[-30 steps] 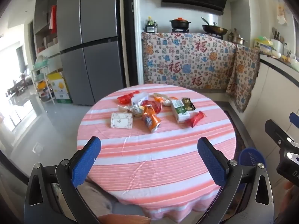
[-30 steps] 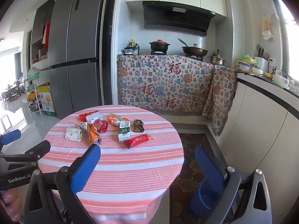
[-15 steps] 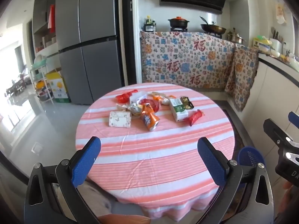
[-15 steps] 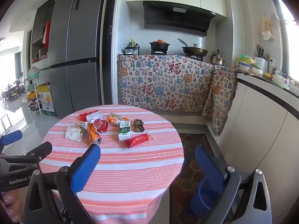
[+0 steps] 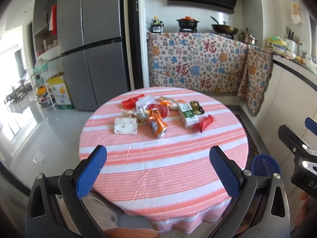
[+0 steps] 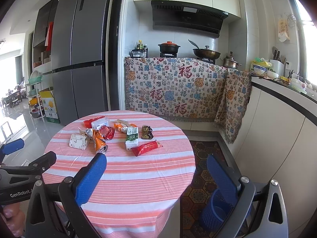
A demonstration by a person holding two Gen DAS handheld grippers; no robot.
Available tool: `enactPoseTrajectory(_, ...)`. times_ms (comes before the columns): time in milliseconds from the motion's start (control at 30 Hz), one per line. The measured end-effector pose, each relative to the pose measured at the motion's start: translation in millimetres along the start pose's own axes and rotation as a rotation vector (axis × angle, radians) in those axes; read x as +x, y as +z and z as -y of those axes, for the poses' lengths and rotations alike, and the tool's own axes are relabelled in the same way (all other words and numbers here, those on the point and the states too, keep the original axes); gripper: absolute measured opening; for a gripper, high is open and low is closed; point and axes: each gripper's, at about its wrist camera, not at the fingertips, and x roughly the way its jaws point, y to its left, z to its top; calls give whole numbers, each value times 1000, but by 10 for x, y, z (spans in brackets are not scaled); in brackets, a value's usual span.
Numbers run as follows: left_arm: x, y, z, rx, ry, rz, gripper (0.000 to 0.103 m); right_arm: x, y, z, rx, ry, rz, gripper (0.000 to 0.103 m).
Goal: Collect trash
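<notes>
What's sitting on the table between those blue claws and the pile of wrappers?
Nothing: in both wrist views only bare striped tablecloth lies between the open left gripper, the open right gripper and the trash pile.

Sunlit kitchen — grey fridge point(image 6: 79, 59), glossy floor point(image 5: 39, 130)

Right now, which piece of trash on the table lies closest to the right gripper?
The crushed orange can: it lies at the near edge of the pile, just beyond the right gripper, ahead of the red wrapper and milk carton.

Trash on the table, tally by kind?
Floral box: 1
White plastic box: 1
Milk carton: 1
Crushed can: 1
Wrappers: about 6, as some overlap in the pile
Total: about 10
</notes>
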Motion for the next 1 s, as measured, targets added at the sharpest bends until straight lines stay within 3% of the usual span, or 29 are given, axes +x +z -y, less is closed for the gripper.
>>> enactPoseTrajectory(1000,-27,33,1,0,-5,1,103,-12,-20,8,0,-4,4,103)
